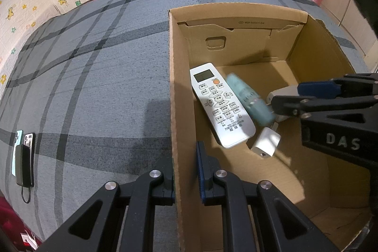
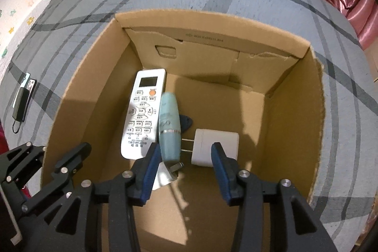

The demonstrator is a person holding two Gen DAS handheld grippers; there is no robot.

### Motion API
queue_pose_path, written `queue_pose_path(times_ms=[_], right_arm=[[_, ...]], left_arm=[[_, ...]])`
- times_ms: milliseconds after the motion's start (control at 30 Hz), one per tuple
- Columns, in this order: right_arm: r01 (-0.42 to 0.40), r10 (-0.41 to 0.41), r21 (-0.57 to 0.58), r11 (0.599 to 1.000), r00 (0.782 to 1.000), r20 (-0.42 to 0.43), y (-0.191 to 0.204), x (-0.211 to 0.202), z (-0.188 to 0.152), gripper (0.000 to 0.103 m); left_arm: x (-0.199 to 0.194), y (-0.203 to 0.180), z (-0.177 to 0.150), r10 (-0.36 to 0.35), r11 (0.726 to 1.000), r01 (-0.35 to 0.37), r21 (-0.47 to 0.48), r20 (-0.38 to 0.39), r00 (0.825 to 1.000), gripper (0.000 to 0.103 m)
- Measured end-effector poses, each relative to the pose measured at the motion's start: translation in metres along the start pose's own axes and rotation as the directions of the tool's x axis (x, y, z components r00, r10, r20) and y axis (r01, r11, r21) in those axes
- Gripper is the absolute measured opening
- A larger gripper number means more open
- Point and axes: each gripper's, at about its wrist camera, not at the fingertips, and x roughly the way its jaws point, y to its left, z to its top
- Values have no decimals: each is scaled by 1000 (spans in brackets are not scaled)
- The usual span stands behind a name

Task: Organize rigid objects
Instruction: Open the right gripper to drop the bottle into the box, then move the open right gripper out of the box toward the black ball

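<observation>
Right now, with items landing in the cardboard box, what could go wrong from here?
1. The teal tube is blurred in the left wrist view, apparently dropping; it may knock the white remote or white charger.
2. The left hand-held gripper clamps the box wall; pulling could tip the box.
3. The phones remain outside on the bed.

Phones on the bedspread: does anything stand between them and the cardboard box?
Only bedspread lies between the phones and the cardboard box. The box wall facing them, clamped by the left hand-held gripper, would have to be cleared from above.
</observation>
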Motion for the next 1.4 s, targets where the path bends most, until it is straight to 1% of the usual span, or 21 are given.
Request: queue_pose_path(times_ms=[200,333,400,467,500,567,667,900,1067,1267,1400], right_arm=[[2,-2,3,1000,999,50,-3,-24,0,57],[1,-1,-7,1000,996,90,-3,-43,0,66],[18,-16,-16,1000,993,114,-3,-52,-1,72],[26,-24,-13,1000,990,137,-7,-62,-2,83],[24,-22,-9,1000,990,143,-10,-66,-2,85],[24,-23,1,1000,987,158,-17,-75,-4,93],[36,-38,12,999,984,174,-27,-87,-7,102],[56,-67,60,997,975,210,-57,-112,-19,103],[73,-91,89,993,970,224,-78,-126,-36,103],[101,-128,130,986,967,219,-102,-131,-61,103],[108,-139,148,983,966,219,-114,-132,-77,103]], left_arm=[[0,0,0,3,1000,-3,2,0,1000,14],[0,0,0,-2,1000,2,-1,-1,1000,14],[0,1,0,0,1000,0,0,-1,1000,14],[0,0,0,4,1000,-4,3,-1,1000,14],[0,0,0,5,1000,-5,3,-1,1000,14],[0,0,0,6,1000,-6,3,1,1000,14],[0,0,0,7,1000,-7,4,0,1000,14],[-1,-1,0,9,1000,-9,5,0,1000,14],[0,-1,0,12,1000,-12,7,1,1000,14],[-1,-2,-1,15,1000,-15,9,1,1000,14],[-1,-1,-1,16,1000,-16,9,1,1000,14]])
